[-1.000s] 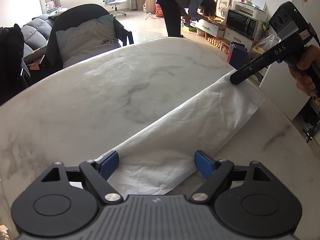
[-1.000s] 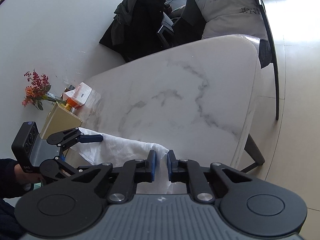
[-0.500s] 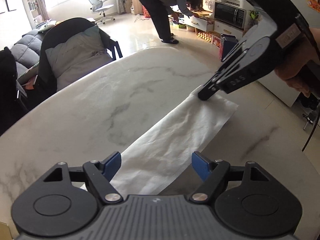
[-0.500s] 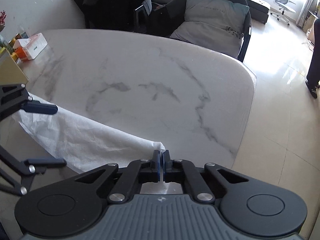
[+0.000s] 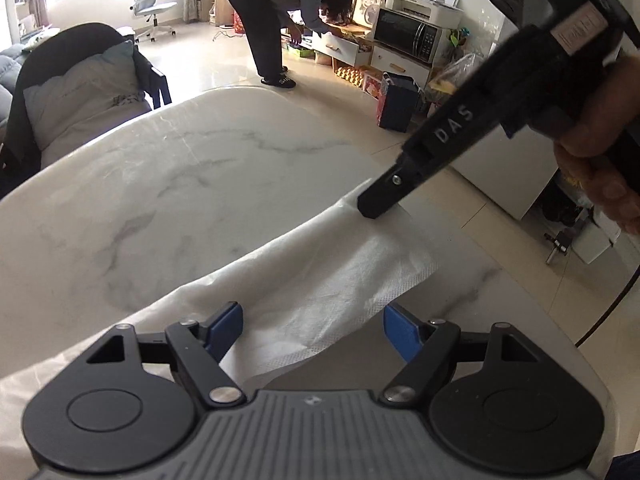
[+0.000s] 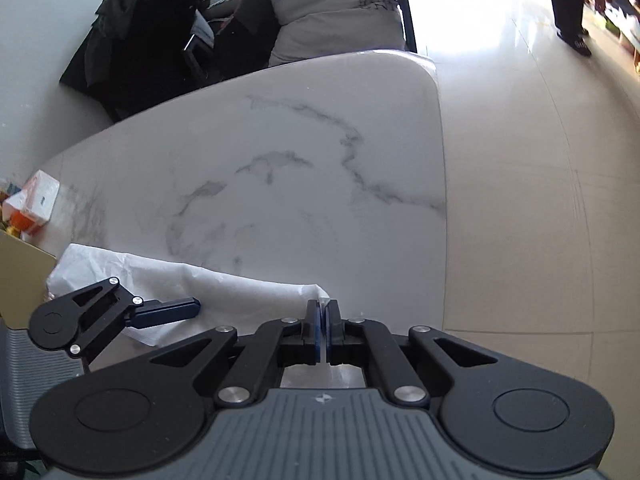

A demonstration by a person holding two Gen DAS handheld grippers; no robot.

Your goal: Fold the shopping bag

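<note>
My right claw (image 6: pixel 323 322) is clenched tight, its blue pads pinching the far corner of the white shopping bag (image 5: pixel 320 280). That corner is lifted off the marble table (image 5: pixel 160 184), and the fabric sags away from it in a soft slope back down to the tabletop. In the left wrist view the right claw's black fingers come in from the upper right, with my right hand (image 5: pixel 600 152) wrapped round the handle, and the tip bites the bag's raised corner right at the table's right edge.

My left claw (image 5: pixel 313 322) is released, jaws standing wide, blue pads on either side of the bag's near end with nothing pressed between them. The jaws have just been easing closer together, with the cloth lying between and under them but not gripped. From the right wrist view I see the left claw at the lower left, one finger hovering over the crumpled end of the bag.

The bag is a long narrow strip, already folded lengthwise, lying along the near right side of the table. A tissue box (image 6: pixel 38 196) sits at the table's left edge, well apart from the bag. A person (image 5: pixel 280 20) bends over a drawer far across the room, beside a microwave (image 5: pixel 408 36).
</note>
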